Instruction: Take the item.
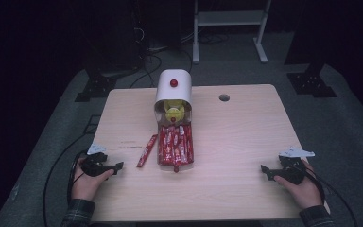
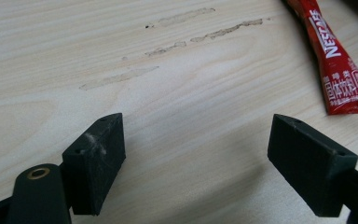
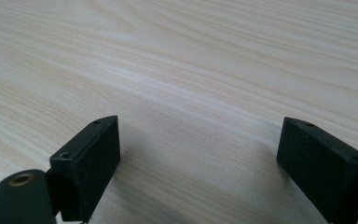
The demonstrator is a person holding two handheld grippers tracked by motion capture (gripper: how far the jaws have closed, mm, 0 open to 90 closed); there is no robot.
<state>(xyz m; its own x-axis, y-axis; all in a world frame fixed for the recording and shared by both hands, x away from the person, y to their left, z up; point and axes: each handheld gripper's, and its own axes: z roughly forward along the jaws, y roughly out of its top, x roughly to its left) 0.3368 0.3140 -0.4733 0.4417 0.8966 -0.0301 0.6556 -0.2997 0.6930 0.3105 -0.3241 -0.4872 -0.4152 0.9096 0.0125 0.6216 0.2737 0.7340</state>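
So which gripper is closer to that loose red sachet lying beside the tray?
Left. The left gripper sits just beside the loose red sachet; the right gripper rests far across the table.

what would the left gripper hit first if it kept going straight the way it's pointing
Probably the loose red Nescafe stick. In the high view the left gripper, jaws open and empty, points across the table toward it. In its own view the stick sits right of centre, so it might narrowly pass it.
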